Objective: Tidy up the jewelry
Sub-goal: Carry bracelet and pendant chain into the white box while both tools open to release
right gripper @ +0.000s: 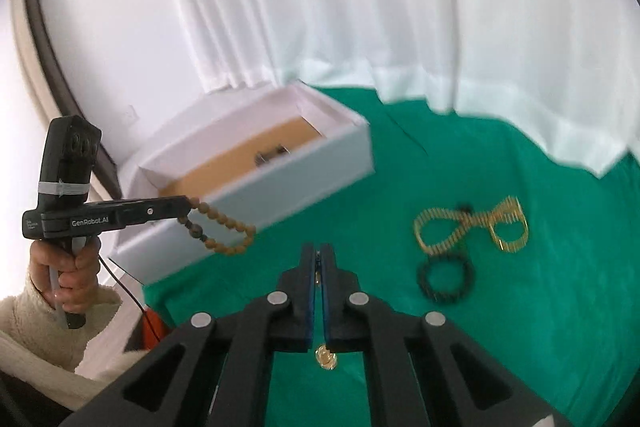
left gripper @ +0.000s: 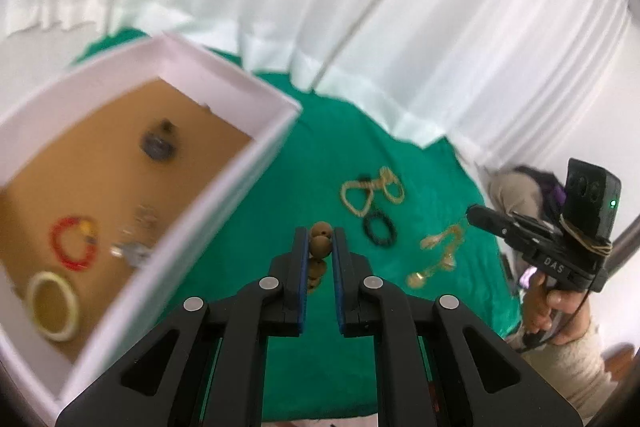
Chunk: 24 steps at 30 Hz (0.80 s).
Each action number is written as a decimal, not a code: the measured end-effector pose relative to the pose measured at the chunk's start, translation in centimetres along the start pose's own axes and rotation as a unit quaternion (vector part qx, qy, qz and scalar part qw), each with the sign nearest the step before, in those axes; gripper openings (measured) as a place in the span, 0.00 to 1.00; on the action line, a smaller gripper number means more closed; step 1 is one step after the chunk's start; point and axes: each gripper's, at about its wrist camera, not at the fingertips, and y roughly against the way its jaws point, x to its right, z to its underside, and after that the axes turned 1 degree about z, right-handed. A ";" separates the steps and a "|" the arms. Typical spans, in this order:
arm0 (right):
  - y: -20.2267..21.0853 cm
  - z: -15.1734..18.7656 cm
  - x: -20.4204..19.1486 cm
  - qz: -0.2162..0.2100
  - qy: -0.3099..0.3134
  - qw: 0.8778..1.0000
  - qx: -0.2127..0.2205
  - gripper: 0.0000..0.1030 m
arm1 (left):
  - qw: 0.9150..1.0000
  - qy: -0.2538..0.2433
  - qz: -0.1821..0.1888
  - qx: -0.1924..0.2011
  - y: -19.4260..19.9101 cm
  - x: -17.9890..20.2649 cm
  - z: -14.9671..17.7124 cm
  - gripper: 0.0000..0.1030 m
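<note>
Pinching a wooden bead bracelet [left gripper: 320, 241] in the nearly shut left gripper [left gripper: 320, 235], in the air just right of the white box [left gripper: 240, 115] and above the green cloth [left gripper: 320, 155]. Clamping a thin gold chain [right gripper: 318, 277] in the fully shut right gripper [right gripper: 320, 253], well right of the box, with a gold pendant [right gripper: 326, 361] dangling beneath the fingers.

Inside the box, on its brown floor:
- a red bracelet [left gripper: 74, 245]
- a cream bangle [left gripper: 54, 305]
- a dark round piece [left gripper: 158, 143]
- a small cluster of silver pieces [left gripper: 134, 247], too blurred to name

On the cloth right of the box: a looped flat gold necklace [left gripper: 372, 193], with a black bead bracelet [left gripper: 380, 229] just beside it. Both apart from either gripper.

From the left wrist only: the whole box floor and everything on it. Also the right gripper side-on, gripped by a hand [left gripper: 548, 307], the gold chain trailing down from its tips on the side away from the box.

From the right wrist only: the wooden beads as a full loop, hanging free from the left gripper's tips in front of the box's near wall. Also the other hand [right gripper: 68, 279], in a cream sleeve [right gripper: 36, 331], around the handle. Of the box floor, just a narrow strip with one dark piece.
</note>
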 end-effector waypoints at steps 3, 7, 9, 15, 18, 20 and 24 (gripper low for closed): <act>-0.2 -2.6 -2.3 -0.017 0.019 0.999 0.020 0.02 | 0.999 0.013 -0.016 0.027 3.5 -1.8 -1.8 0.08; -1.8 -6.8 -6.2 -0.047 0.047 0.997 0.042 0.02 | 0.996 0.026 -0.058 0.056 6.6 -5.3 -3.8 0.08; -3.0 -8.8 -7.9 -0.063 0.054 0.996 0.046 0.02 | 0.994 0.036 -0.080 0.063 7.1 -7.4 -4.8 0.09; -8.8 -12.8 -12.3 -0.100 0.063 0.993 0.026 0.02 | 0.989 0.059 -0.123 0.053 5.4 -12.9 -6.6 0.08; -12.8 -13.6 -13.8 -0.101 0.067 0.993 0.004 0.02 | 0.987 0.067 -0.137 0.044 3.7 -15.2 -7.2 0.08; -15.4 -13.7 -14.0 -0.097 0.066 0.993 -0.013 0.02 | 0.987 0.080 -0.136 0.035 2.4 -16.7 -7.3 0.08; -20.7 -13.0 -13.5 -0.064 0.067 0.994 -0.050 0.02 | 0.984 0.108 -0.141 0.012 -0.6 -19.1 -7.3 0.08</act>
